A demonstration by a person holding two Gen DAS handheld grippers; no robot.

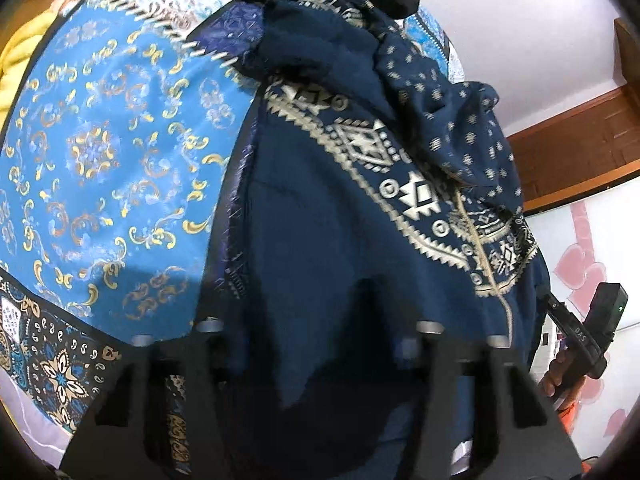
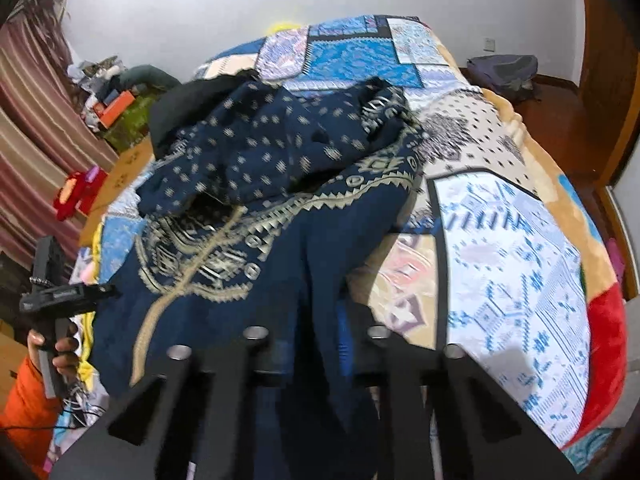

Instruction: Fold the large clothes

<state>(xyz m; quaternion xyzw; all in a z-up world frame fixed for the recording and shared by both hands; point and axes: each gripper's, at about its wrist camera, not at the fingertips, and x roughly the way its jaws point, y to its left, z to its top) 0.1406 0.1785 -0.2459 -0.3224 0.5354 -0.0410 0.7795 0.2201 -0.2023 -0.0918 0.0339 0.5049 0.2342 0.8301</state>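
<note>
A large navy garment with a cream geometric border and small cream motifs lies crumpled on a bed covered by a patchwork quilt, its dotted part bunched up toward the far side and its plain lower part hanging toward both cameras. The right gripper has its jaws pressed together on the near edge of the navy cloth, which runs down between the two fingers. The left gripper also has that cloth draped between its jaws, narrowed but not fully together; the fabric hides the pads, so a firm pinch there cannot be told for sure. A black garment lies just behind the navy one (partly under it). Each view catches the other tool, held by a hand with an orange sleeve.
</note>
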